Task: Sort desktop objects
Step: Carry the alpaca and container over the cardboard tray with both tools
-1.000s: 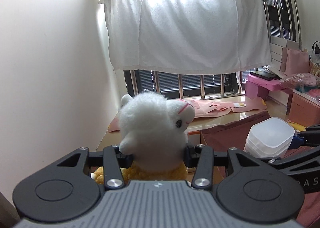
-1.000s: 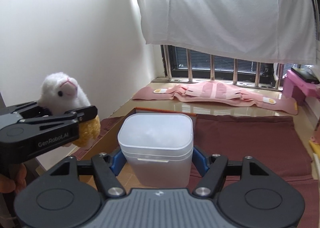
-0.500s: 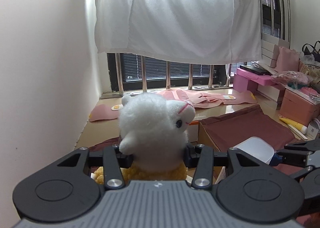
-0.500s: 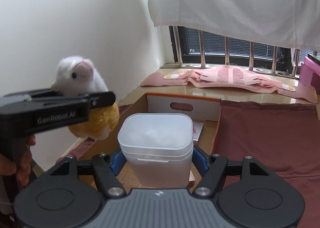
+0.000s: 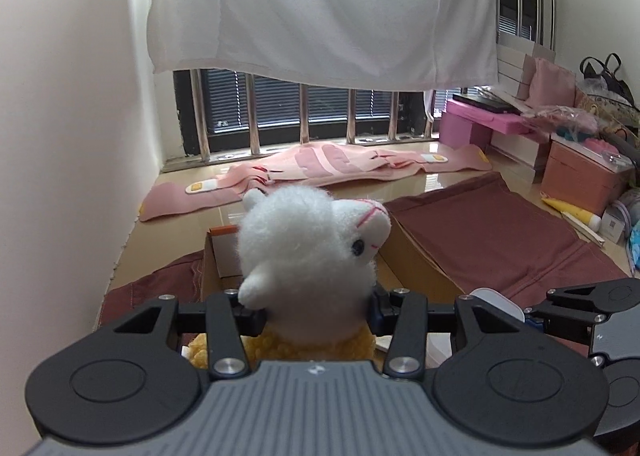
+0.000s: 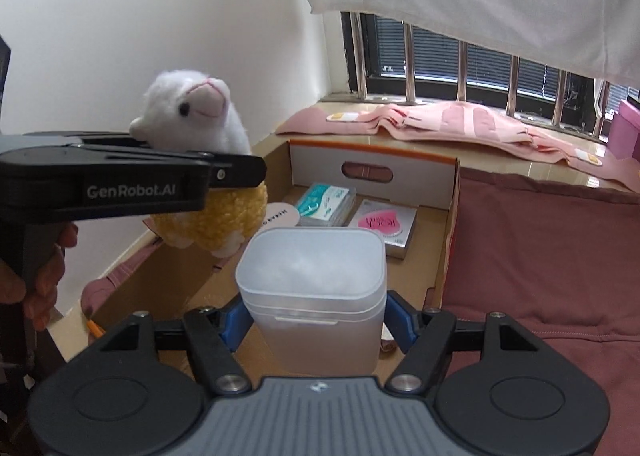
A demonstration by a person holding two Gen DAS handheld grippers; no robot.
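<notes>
**Both loads arrive over the cardboard box**

Over the last second both grippers swing in from the maroon cloth (image 6: 540,256) and the open cardboard box (image 6: 372,163) slides into full view beneath them, so the drop looks close. The left gripper (image 5: 316,312) is clenched on the plush alpaca (image 5: 312,244), held level and upright above the box's left edge. The right gripper (image 6: 316,320) clamps the translucent container (image 6: 316,288) over the box's near side, lid up; packets already lie along its far wall
</notes>
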